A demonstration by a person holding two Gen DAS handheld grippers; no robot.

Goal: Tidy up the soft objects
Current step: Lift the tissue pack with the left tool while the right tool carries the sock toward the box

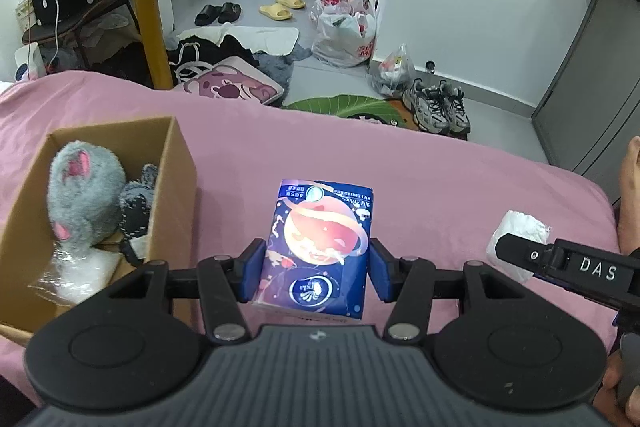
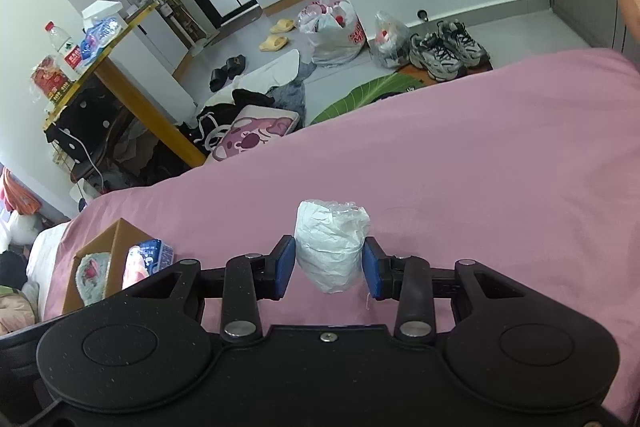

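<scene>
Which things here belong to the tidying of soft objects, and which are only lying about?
Belong to the job:
- brown cardboard box holding a grey plush mouse
- blue printed tissue pack, between the left tool pads
- white wrapped soft bundle, between the right tool pads

Lying about:
- yellow slippers
- grey sneakers
- white plastic bags

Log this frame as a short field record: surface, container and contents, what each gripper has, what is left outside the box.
surface: pink bedsheet
container: cardboard box, open top
contents: grey plush toy, a darker soft item, a clear packet
left gripper: blue pads on both sides of the tissue pack
right gripper: pads flanking the white wrapped bundle
outside box: tissue pack, white bundle
</scene>
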